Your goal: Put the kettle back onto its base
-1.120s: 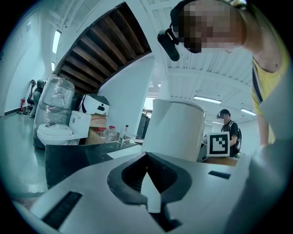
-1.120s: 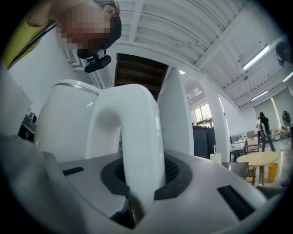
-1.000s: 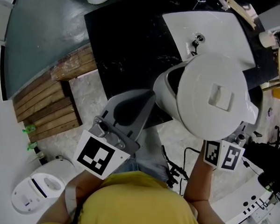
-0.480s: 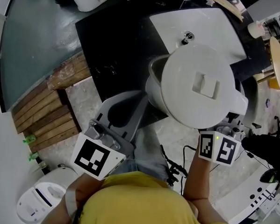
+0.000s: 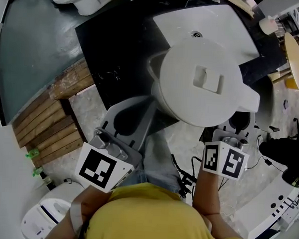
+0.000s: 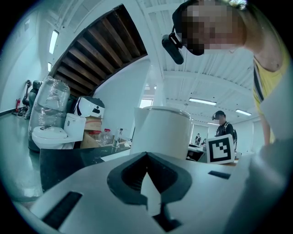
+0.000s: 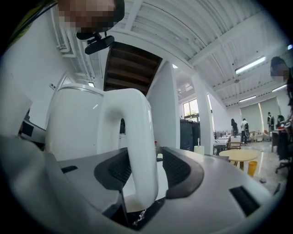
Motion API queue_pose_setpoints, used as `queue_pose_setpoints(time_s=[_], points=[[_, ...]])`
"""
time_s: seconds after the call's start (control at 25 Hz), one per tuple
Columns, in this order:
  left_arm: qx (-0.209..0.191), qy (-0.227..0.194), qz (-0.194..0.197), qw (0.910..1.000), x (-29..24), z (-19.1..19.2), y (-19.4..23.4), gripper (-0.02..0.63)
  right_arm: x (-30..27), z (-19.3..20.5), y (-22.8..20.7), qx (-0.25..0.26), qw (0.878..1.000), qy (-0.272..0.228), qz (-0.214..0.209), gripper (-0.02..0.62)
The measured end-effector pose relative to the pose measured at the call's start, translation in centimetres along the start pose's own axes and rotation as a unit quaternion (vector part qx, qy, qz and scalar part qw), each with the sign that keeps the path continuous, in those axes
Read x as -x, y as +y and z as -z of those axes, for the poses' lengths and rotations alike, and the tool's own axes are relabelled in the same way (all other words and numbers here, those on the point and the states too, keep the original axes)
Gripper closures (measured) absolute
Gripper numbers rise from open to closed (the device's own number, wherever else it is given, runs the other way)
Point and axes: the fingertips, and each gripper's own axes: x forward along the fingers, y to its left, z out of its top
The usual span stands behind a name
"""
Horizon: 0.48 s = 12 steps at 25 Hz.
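Observation:
The white kettle [image 5: 201, 84] stands upright over the black table [image 5: 113, 44], its lid toward me. Behind it lies a flat white base [image 5: 219, 23] with a small metal fitting [image 5: 195, 34]; what the kettle's foot rests on is hidden. My right gripper [image 5: 231, 138] is at the kettle's near right side. In the right gripper view its jaws [image 7: 146, 170] have just been opening and stand open around the white handle [image 7: 135, 137], with a gap on the right side. My left gripper [image 5: 150, 104] is shut and holds nothing, pointing at the kettle [image 6: 162, 132] from the near left.
Wooden slats [image 5: 49, 121] lie left of the table over a stone floor. A white appliance [image 5: 47, 218] sits at the bottom left, and cables [image 5: 186, 178] trail near my legs. A round wooden table [image 5: 297, 59] is at the right edge.
The whole head view has slid, so the kettle and table now sit further up and left in the picture. Both grippers keep their places beside the kettle.

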Motion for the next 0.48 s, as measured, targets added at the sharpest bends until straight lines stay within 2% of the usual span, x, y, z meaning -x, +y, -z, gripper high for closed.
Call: queue_pose_setpoints(time_s=[0.24,0.48], points=[[-0.025,-0.003,0.0,0.9997,0.6,0.1,-0.1,0.597,1.2,-0.2,0.3,-0.001,1.0,0.007,0.013,0.413],[-0.024,-0.011,-0.003,0.9996,1.4,-0.2,-0.2,0.597,2.7,-0.7,0.6,-0.003,1.0,0.006,0.019,0.413]])
